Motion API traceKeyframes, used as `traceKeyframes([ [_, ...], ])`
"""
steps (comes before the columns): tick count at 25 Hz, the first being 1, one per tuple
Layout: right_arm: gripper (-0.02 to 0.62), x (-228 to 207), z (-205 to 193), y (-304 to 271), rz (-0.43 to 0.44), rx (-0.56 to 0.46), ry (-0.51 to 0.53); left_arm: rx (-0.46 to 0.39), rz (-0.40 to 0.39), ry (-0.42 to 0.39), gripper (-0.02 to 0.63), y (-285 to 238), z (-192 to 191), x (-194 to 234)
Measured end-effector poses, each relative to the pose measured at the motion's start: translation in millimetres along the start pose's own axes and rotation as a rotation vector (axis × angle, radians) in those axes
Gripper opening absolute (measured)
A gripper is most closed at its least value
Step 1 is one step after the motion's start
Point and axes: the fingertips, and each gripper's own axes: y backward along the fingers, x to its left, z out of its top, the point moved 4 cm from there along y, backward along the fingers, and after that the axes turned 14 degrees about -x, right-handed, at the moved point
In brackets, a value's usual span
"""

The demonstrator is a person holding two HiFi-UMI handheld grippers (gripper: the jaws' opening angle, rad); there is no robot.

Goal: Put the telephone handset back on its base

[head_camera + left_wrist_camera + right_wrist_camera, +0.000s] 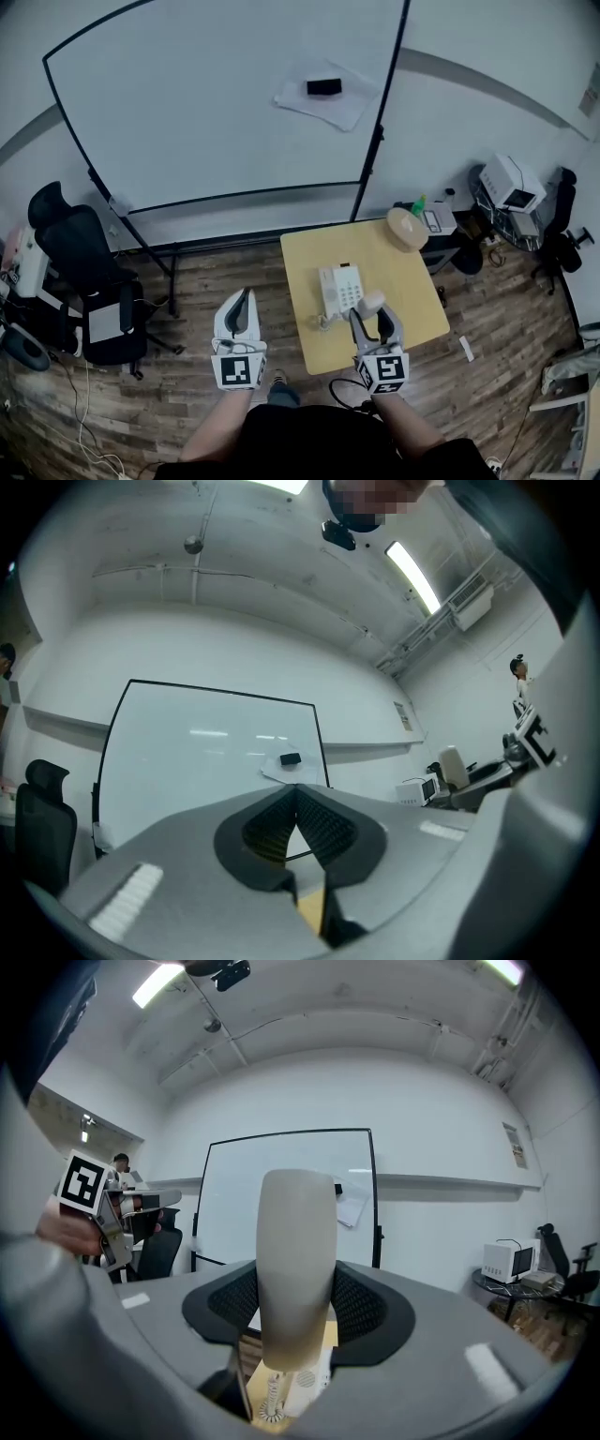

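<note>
So, the handset [371, 302] is clamped lengthwise in the right tool [374, 323], with its long axis run out past the jaw tips. The base [339, 289] is sat on the counter [412, 272] just beside it, between 10 and 11 o'clock. The left tool [244, 300] is pinched shut and empty, off at 9 o'clock.

- This looks like an office or meeting room.
- A large whiteboard [225, 103] in a black frame stands before plain white walls.
- Black swivel chairs [70, 239] stand on a wood-plank floor [211, 281].
- A desk telephone [339, 289] sits on a small yellow table [412, 291].
- Strip lights [412, 574] run along the ceiling.
- A white boxy machine [513, 181] sits at the side.
</note>
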Motion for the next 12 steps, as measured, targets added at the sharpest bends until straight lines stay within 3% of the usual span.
traceKeyframes([
  [12, 0.235, 4, -13, -95, -0.069, 0.054, 0.038, 0.015, -0.072, 0.072, 0.000, -88, -67, 63],
])
